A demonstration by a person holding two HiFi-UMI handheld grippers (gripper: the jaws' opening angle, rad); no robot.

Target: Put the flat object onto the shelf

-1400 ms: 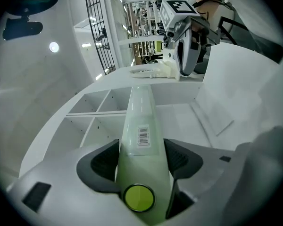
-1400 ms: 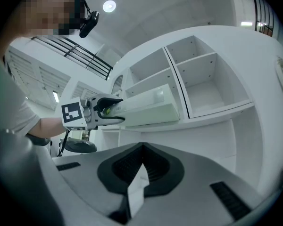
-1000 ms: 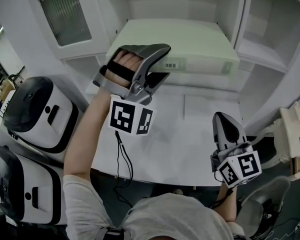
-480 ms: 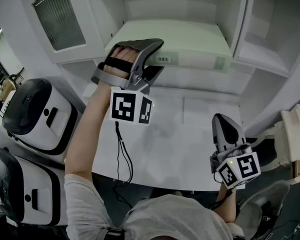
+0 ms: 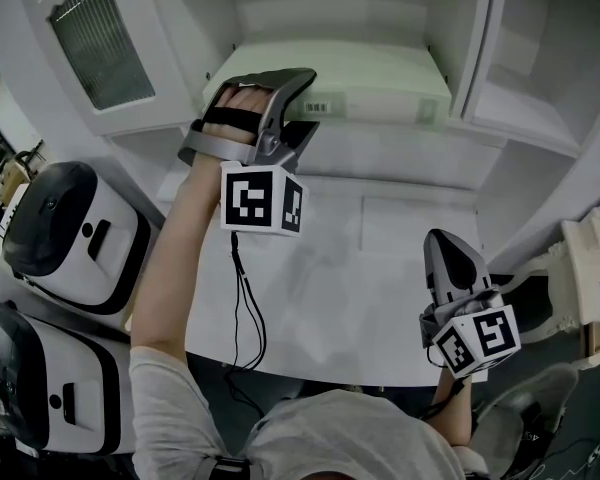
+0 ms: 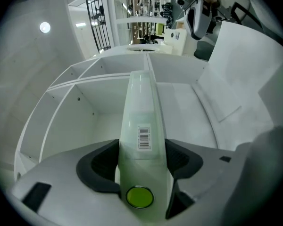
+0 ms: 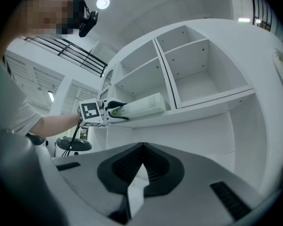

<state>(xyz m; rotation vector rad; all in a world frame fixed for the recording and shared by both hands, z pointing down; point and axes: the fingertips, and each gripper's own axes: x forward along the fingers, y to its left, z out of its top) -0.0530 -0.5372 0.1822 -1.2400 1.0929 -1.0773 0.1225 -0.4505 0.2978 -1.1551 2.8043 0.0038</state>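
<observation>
Jaws of my right gripper [image 5: 448, 253] are pressed together on nothing, low over the white table [image 5: 380, 268], I think to leave room. Higher, my left gripper [image 5: 298, 103] pinches the near end of the pale green flat box [image 5: 380, 96], so its length lies inside the white shelf [image 7: 203, 107] compartment.

Shelf bay [image 5: 330, 13]: free room above the flat object [image 5: 380, 86], walled by the upright divider [image 5: 473, 38] at right (grilled door [image 5: 90, 43] hangs open at left); tabletop [image 5: 380, 268] below gives open passage.
</observation>
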